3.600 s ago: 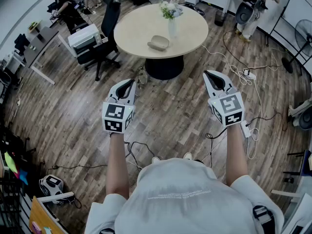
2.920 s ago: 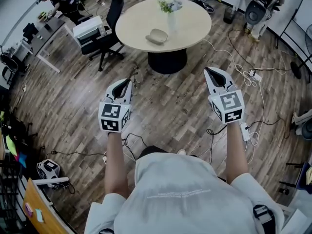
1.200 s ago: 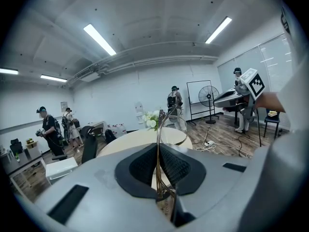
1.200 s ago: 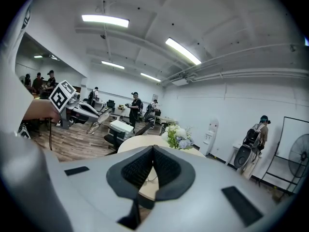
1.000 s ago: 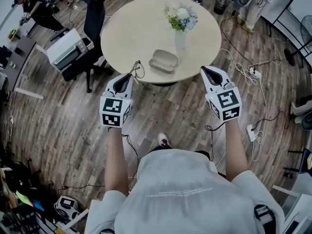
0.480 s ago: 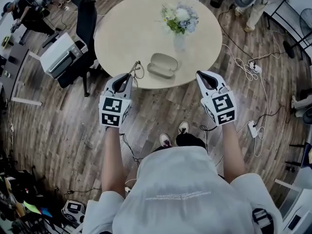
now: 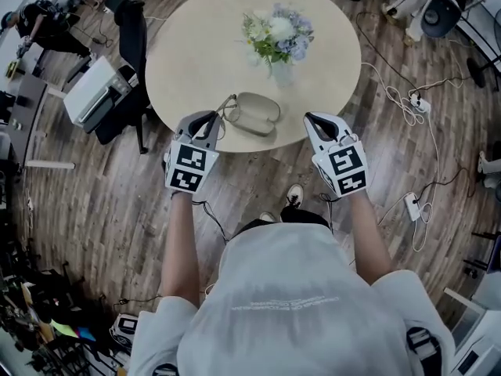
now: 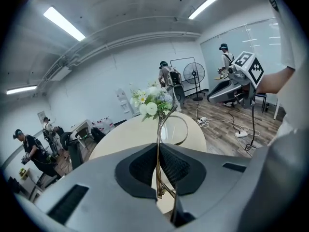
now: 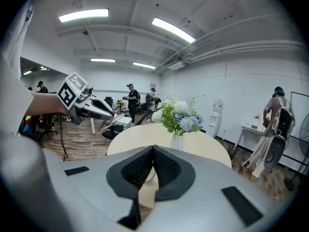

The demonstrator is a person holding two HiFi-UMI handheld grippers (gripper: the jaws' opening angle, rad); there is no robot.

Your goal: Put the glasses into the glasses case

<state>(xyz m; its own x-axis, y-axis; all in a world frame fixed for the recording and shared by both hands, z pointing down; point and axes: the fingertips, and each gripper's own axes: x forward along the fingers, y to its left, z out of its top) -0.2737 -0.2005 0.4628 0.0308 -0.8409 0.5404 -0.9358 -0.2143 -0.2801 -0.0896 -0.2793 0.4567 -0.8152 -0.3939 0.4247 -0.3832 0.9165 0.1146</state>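
Glasses [image 7: 228, 108] held beside the glasses case [image 7: 253, 113], lid seemingly not yet raised.
At 9 o'clock of the case, the left gripper [image 7: 208, 121] is closed tight on the thin wire frame, which is pinched edge-on between the pads and held over the rim of the round table [image 7: 188, 49], likely ready to be carried across. The case is set near the table's 6 o'clock edge, with the vase of flowers [image 7: 279, 39] at its 12 o'clock. At 3 o'clock, the right gripper [image 7: 311, 121] is shut on nothing, presumably kept free for the lid.
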